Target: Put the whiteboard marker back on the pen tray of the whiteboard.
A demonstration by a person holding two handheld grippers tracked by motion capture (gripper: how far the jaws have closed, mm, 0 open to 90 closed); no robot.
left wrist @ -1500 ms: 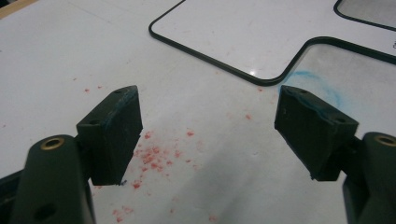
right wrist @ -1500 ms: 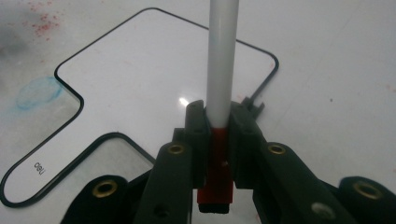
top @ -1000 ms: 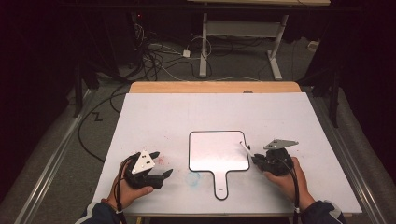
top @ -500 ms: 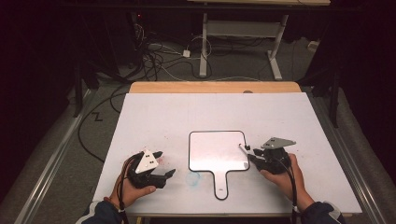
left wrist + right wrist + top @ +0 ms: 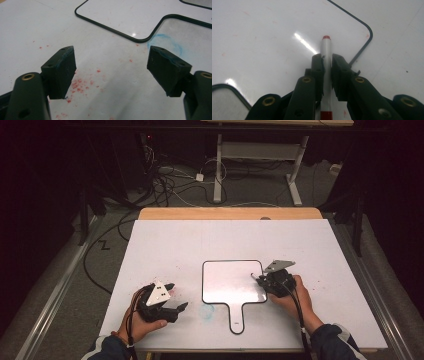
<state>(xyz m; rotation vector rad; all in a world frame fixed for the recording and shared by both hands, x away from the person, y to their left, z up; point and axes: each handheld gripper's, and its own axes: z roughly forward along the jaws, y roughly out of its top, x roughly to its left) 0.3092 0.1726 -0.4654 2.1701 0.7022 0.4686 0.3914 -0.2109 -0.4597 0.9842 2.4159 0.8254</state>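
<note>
your right gripper (image 5: 327, 65) pinches a marker (image 5: 326, 47) over the whiteboard (image 5: 232, 282); your left gripper (image 5: 111, 72) rests wide open at the near left.

Bright table, dark surroundings, whiteboard glare.

White table top (image 5: 200, 245), red specks (image 5: 80, 83), blue smudge (image 5: 166, 42), floor cables (image 5: 170, 180)

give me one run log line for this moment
right gripper: shut on red marker, tip over whiteboard | left gripper: open, idle on table
</note>
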